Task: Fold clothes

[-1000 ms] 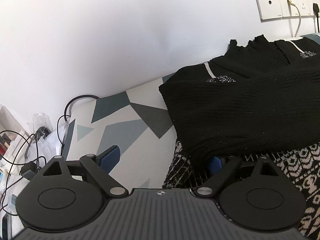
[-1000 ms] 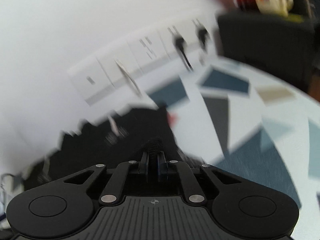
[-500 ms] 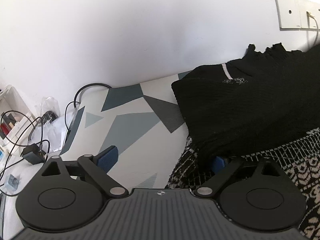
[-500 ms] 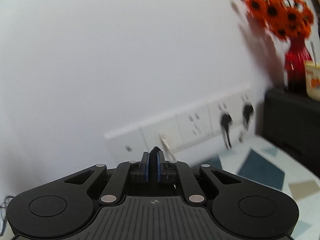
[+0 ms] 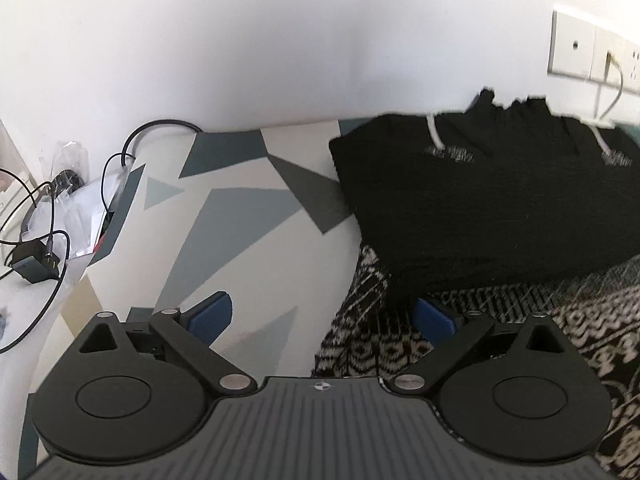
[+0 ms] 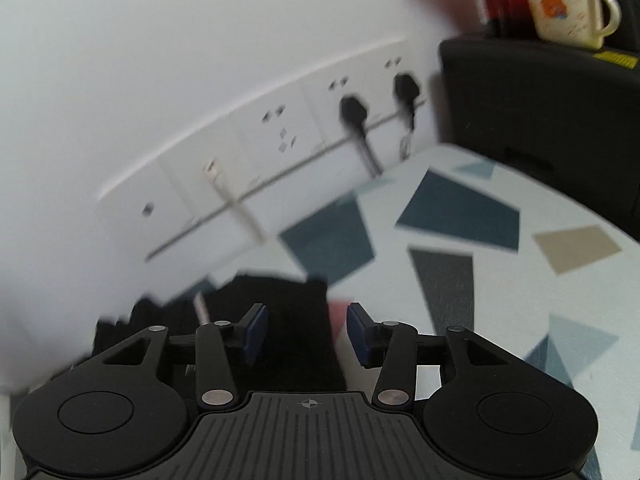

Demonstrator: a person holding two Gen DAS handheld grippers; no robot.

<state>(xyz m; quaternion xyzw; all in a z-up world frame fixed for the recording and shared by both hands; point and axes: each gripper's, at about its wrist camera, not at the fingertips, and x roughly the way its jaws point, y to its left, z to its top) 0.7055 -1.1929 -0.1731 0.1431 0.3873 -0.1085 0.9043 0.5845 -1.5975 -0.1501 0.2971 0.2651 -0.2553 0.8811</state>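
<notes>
- Black knit fabric, a folded sweater [image 5: 492, 200], is lying on the tablecloth [image 5: 240, 216] close to the wall, with white stripes and pale lettering showing near its far edge.
- Under the sweater a black-and-white patterned garment [image 5: 372, 332] is spreading out toward the camera, its edge lying on the cloth.
- The left gripper [image 5: 322, 314] is hovering low with its blue pads spread wide; the left pad [image 5: 210, 314] is sitting over bare tablecloth and the right pad [image 5: 434, 318] is sitting at the near edge of the sweater, above the patterned garment. It is gripping nothing.
- In the right wrist view the right gripper [image 6: 306, 332] is standing partly open with its blue pads apart and nothing between them; the black sweater [image 6: 292, 320] is lying just beyond and below them, blurred.
- White wall sockets [image 6: 280, 140] are running along the wall behind the sweater, with two black plugs [image 6: 354, 110] pushed in and a white cable [image 6: 236, 204] hanging down.
- A cream mug [image 6: 568, 4] is standing on a black box [image 6: 540, 112] at the far right, beside something red.
- At the table's left end, black cables [image 5: 48, 216] and clear plastic bags [image 5: 80, 208] are lying in a heap.
</notes>
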